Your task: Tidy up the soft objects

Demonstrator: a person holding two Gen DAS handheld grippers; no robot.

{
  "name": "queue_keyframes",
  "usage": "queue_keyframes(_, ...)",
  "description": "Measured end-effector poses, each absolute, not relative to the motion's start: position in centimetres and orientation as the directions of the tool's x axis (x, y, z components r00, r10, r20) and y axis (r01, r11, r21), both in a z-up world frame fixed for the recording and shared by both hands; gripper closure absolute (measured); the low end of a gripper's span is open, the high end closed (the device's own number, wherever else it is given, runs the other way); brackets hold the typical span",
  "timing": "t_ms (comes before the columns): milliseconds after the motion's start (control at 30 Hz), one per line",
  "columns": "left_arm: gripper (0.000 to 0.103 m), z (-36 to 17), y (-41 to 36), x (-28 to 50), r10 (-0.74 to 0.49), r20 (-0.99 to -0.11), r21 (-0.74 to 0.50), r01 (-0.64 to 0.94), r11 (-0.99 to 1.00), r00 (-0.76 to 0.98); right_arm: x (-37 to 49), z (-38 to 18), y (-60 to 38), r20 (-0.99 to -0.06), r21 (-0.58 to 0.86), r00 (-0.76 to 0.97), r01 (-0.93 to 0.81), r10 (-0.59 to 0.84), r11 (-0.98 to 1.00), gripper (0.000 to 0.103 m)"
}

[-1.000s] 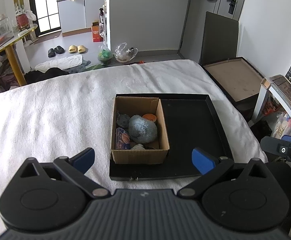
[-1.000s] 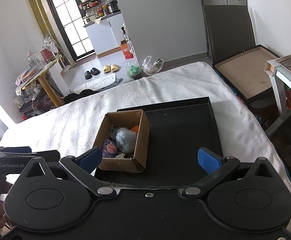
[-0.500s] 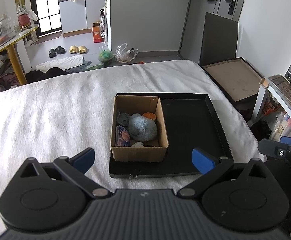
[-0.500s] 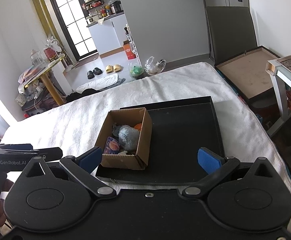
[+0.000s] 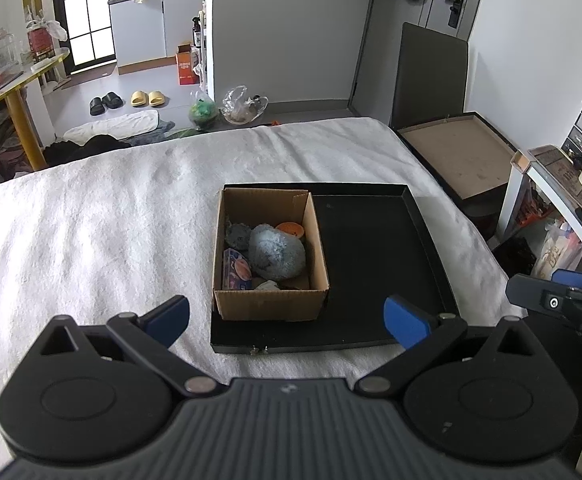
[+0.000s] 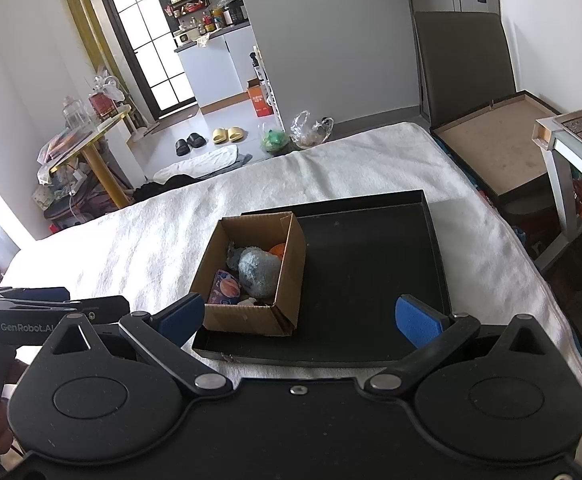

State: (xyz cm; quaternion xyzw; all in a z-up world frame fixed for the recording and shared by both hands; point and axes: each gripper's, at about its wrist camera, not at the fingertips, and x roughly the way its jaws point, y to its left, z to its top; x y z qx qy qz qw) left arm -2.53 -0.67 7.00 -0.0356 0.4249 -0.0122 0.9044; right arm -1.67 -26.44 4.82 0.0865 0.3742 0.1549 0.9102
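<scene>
You see a plain brown cardboard box (image 5: 269,304), a fuzzy grey-blue plush ball (image 5: 277,254), an orange round soft toy (image 5: 290,229), a matte black shallow tray (image 5: 371,256), a white textured blanket (image 5: 91,220), your blue gripper pads (image 5: 405,322).

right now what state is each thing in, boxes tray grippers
cardboard box: open, upright, soft toys inside
black tray: holds the box on its left side, the rest bare
blue plush: lying in the box, on top
left hand-held gripper: open, empty
right hand-held gripper: open, empty
</scene>
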Motion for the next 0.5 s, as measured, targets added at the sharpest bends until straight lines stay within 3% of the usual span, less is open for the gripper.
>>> queue_keyframes(500, 0.0, 6.57, -0.97, -2.41, -0.062, -0.761, -0.066, 0.019, 0.998, 0.646, -1.4, 4.33, -26.08, -0.671, 0.271, 0.662, -0.203, 0.336, 0.941, 0.0)
